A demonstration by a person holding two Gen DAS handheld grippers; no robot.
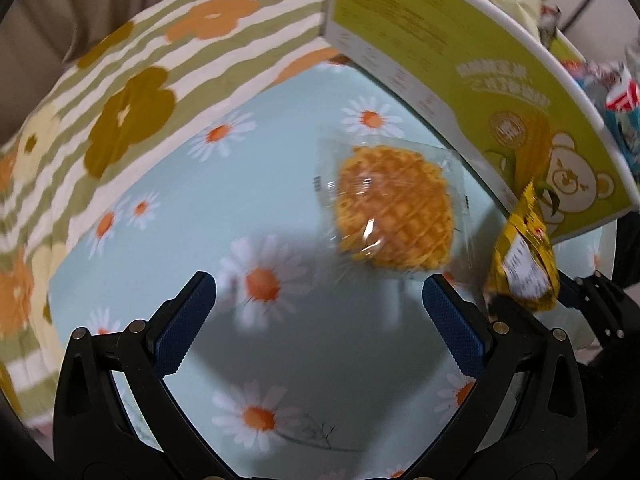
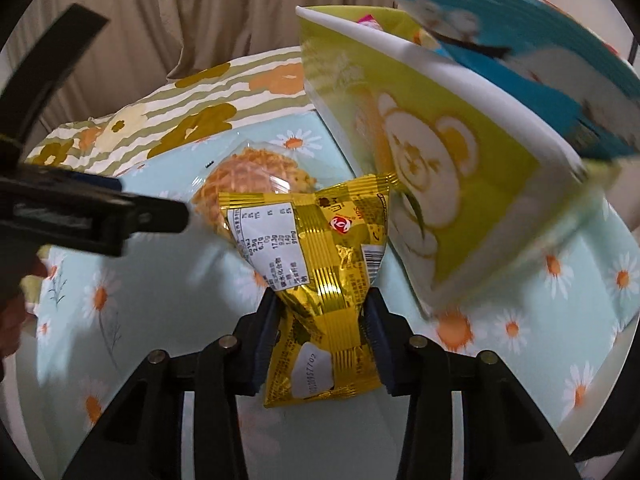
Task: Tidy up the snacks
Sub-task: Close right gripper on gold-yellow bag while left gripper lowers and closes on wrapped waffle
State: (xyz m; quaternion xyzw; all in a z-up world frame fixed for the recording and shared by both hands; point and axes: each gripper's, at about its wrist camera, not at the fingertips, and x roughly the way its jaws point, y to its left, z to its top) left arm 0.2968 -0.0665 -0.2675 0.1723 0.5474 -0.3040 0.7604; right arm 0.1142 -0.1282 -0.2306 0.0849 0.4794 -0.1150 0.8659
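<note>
Right gripper [image 2: 320,332] clamped on gold snack packet [image 2: 316,248], light, crinkly, slippery foil; grip mid-body. Left gripper [image 1: 320,308] wide open, empty; wrapped waffle [image 1: 394,210] brittle.

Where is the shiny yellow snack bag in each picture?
Left wrist view: the yellow snack bag is at the right edge, held up by the right gripper, below the green bear box.
Right wrist view: the bag fills the centre, pinched in the right gripper.
Shared landmark: the wrapped waffle on the daisy cloth.
</note>
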